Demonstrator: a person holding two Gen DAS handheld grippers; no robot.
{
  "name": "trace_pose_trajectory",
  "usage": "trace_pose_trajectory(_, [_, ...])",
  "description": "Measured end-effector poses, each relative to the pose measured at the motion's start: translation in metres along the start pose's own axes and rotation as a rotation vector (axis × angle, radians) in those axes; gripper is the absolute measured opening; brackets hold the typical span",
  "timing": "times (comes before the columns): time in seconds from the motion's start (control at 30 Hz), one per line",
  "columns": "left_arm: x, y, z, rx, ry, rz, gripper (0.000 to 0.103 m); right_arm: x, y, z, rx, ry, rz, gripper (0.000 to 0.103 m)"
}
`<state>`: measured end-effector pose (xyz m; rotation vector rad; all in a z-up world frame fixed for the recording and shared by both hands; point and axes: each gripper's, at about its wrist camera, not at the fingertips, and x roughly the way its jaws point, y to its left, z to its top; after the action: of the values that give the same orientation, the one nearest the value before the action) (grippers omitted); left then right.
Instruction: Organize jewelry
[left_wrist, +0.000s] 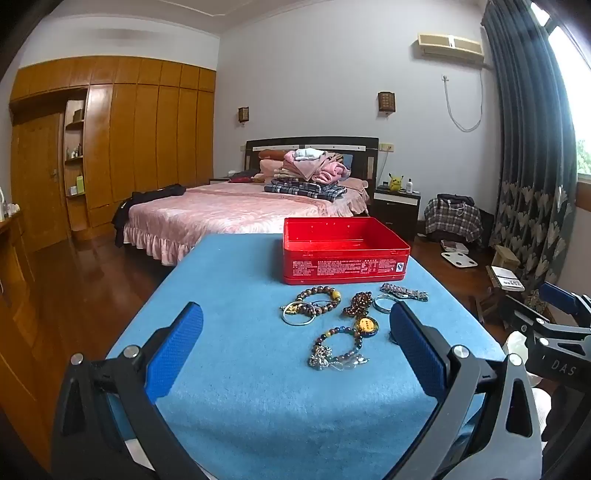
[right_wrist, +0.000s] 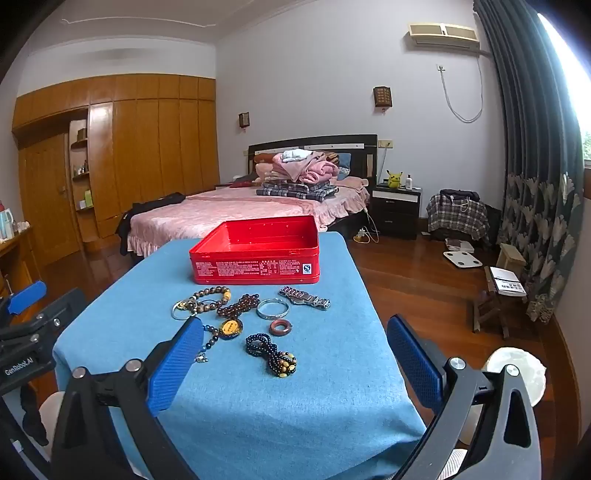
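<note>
An open red tin box (left_wrist: 345, 267) (right_wrist: 255, 268) stands empty at the far end of the blue-covered table (left_wrist: 240, 387) (right_wrist: 295, 406). In front of it lie loose pieces: a brown bead bracelet (left_wrist: 319, 295) (right_wrist: 212, 295), a metal watch (left_wrist: 404, 291) (right_wrist: 304, 298), a silver bangle (right_wrist: 272, 309), a yellow pendant (left_wrist: 365, 326) (right_wrist: 229, 328), a dark blue bead strand (right_wrist: 271, 352), a reddish ring (right_wrist: 280, 327) and a charm bracelet (left_wrist: 338, 349). My left gripper (left_wrist: 295, 308) and right gripper (right_wrist: 294, 321) hover short of the jewelry, both open and holding nothing.
Wooden floor drops away on both sides of the table. A pink bed (left_wrist: 236, 210) piled with clothes stands behind the box, and a nightstand (right_wrist: 395, 212) beside it. A small wooden stool (right_wrist: 495, 306) with papers sits on the right. Wardrobes (left_wrist: 140, 133) line the left wall.
</note>
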<state>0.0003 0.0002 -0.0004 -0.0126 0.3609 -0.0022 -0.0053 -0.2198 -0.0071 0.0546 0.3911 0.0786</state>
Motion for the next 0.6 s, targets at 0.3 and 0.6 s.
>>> trace_pose_trajectory(0.3, [0.0065,0.0004,0.0039,0.019,-0.003,0.008,0.098,0.0004,0.0002,-0.0002,0.001,0.003,0.001,0.097])
trace_pose_trajectory(0.6, [-0.0014,-0.0028,-0.0011,0.016,-0.013,0.024,0.098,0.0002,0.0009,-0.0001,0.001,0.002,0.001,0.097])
